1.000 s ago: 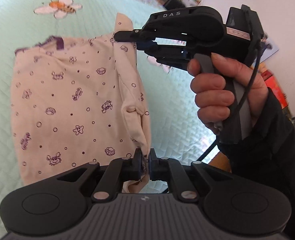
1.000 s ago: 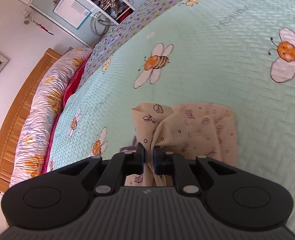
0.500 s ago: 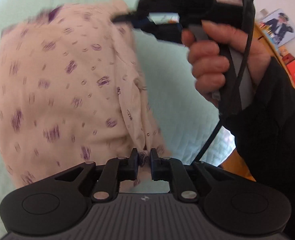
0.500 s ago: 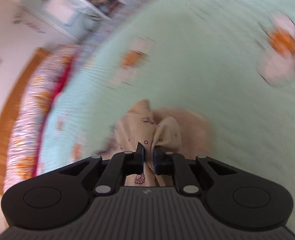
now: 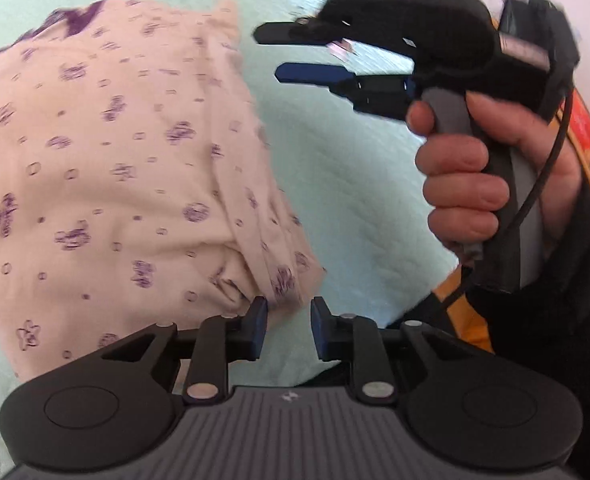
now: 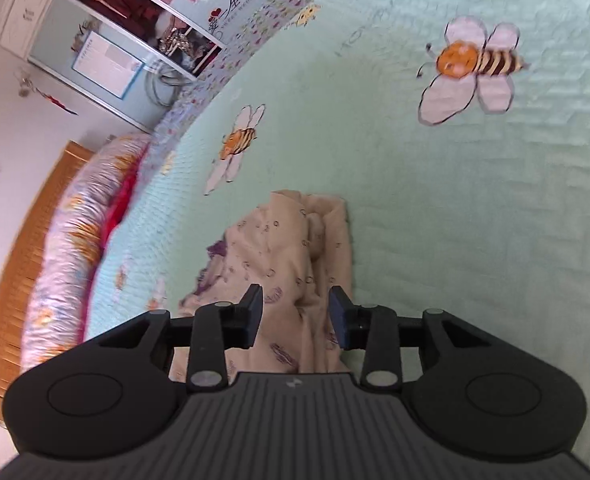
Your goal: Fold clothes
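Cream cotton printed with small purple sea creatures fills the left wrist view: one garment [image 5: 107,168] lies folded on a mint-green quilted bedspread [image 5: 347,184], its purple-trimmed neckline at the top left. The left tongs [image 5: 287,326] sit at the bottom of this view with their two pads apart; the garment's lower right corner lies in the gap, touching the left pad but no longer pinched, whereas a second ago these tongs were clamped on that fold. To the right, one hand [image 5: 483,168] in a dark sleeve grips the handle of the right tongs [image 5: 271,54], whose two fingers, one black above and one blue below, are spread and hang just beside the garment's upper right edge, free of the cloth they held a second ago. In the right wrist view, the right tongs [image 6: 295,312] are likewise apart, and the same garment [image 6: 291,248] lies slack on the bedspread [image 6: 475,220] beneath and beyond the gap instead of bunched between the pads. Three bees are printed on the bedspread, one large bee [image 6: 471,68] at the upper right. One rolled floral quilt [image 6: 63,252] lies along the wooden headboard [image 6: 19,264] on the left.
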`<state>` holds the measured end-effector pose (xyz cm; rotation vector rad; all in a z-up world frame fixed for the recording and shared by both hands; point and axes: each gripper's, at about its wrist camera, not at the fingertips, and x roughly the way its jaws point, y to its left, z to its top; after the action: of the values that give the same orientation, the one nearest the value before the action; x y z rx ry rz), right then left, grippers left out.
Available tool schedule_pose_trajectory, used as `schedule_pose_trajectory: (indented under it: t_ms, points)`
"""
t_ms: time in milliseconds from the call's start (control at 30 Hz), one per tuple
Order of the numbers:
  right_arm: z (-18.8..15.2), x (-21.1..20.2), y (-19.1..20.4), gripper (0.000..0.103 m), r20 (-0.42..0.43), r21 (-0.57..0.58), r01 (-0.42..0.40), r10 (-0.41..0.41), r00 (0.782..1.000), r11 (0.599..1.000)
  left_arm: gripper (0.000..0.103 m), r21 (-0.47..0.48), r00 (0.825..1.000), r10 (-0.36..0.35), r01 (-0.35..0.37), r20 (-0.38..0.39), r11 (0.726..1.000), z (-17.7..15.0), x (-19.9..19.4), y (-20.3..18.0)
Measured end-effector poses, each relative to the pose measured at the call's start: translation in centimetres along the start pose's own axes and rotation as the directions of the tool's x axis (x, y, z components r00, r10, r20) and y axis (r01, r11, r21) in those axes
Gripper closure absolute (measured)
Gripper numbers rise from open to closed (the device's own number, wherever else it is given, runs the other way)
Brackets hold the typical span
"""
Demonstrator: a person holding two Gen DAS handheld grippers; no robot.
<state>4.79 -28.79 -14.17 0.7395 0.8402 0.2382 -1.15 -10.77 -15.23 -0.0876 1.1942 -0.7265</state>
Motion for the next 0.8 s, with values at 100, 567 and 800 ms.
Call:
schedule_pose_trajectory:
  t_ms: [100, 567, 800]
  points:
    - [-1.0, -2.3, 1.7, 0.062, 0.020, -0.088, -0.096, 0.098, 0.995, 0.991, 0.077, 0.050, 0.999, -0.041, 0.042, -0.006, 0.998, -0.5, -0.1, -1.1]
    - [-7.0, -8.5, -0.7, 0.059, -0.002, -0.187, 0.052, -0.053, 0.999, 0.981, 0.067, -0.181, 0.990, 0.004, 0.022, 0.139, 0.983, -1.1, -6.0, 6.3]
    - [-11.6, -6.4, 2.9, 0.057, -0.141, -0.210, 0.037, -0.067, 0.988, 0.977, 0.067, -0.216, 0.991, 0.037, -0.009, 0.129, 0.976, -5.3, -9.5, 7.2]
